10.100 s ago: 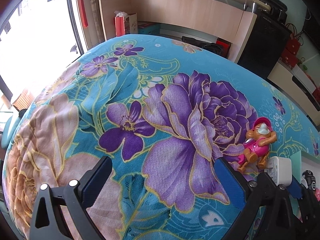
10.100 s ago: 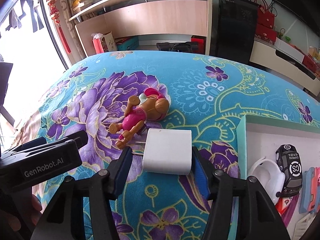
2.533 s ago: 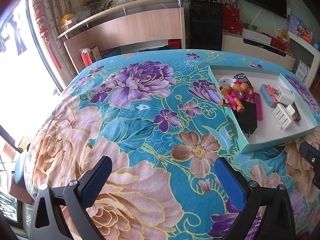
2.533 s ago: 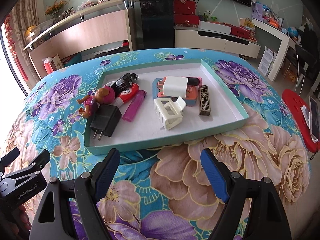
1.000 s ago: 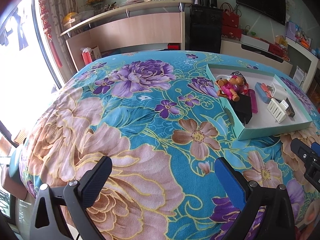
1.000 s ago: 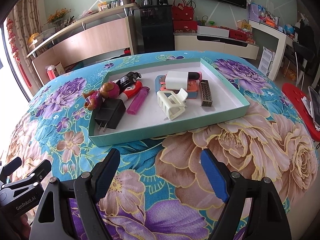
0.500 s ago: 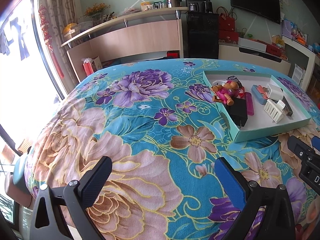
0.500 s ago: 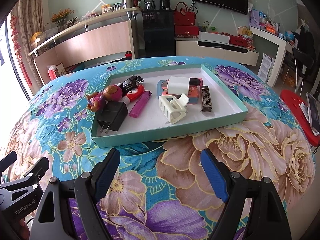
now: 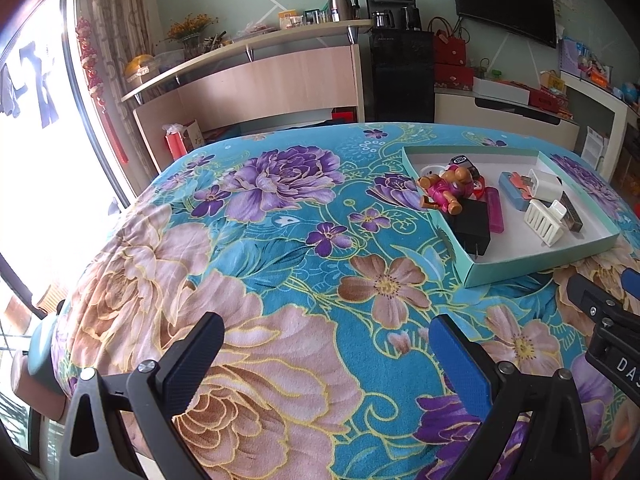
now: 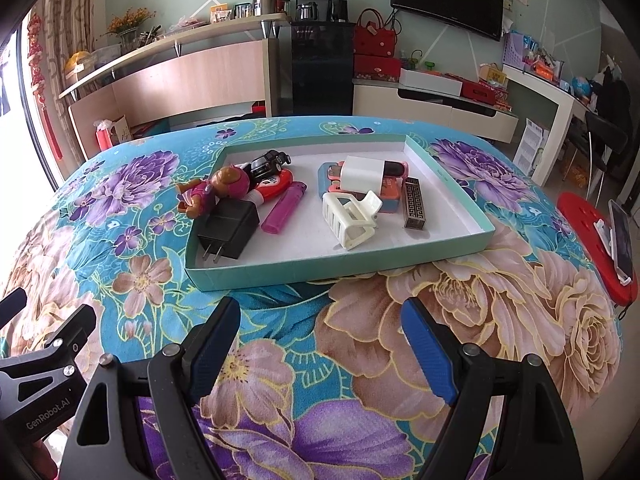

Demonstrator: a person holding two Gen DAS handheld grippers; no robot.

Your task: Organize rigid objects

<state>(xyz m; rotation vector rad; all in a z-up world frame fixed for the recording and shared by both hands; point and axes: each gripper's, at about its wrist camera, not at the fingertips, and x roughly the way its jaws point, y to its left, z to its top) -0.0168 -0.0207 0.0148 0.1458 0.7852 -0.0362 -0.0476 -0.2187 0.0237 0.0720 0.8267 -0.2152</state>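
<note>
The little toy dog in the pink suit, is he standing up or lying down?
Lying down. The toy dog lies tipped on the tray's left edge, leaning against the black charger, legs poking out over the rim.

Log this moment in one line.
left gripper: open, empty | right gripper: open, empty | tray: full | cloth: no loose items seen

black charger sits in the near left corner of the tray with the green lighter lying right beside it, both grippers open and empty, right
Not quite: the lighter is pink, not green, as the right wrist view shows. The rest holds: the black charger sits in the near left corner of the tray with the lighter beside it, and the left gripper and right gripper are open and empty.
</note>
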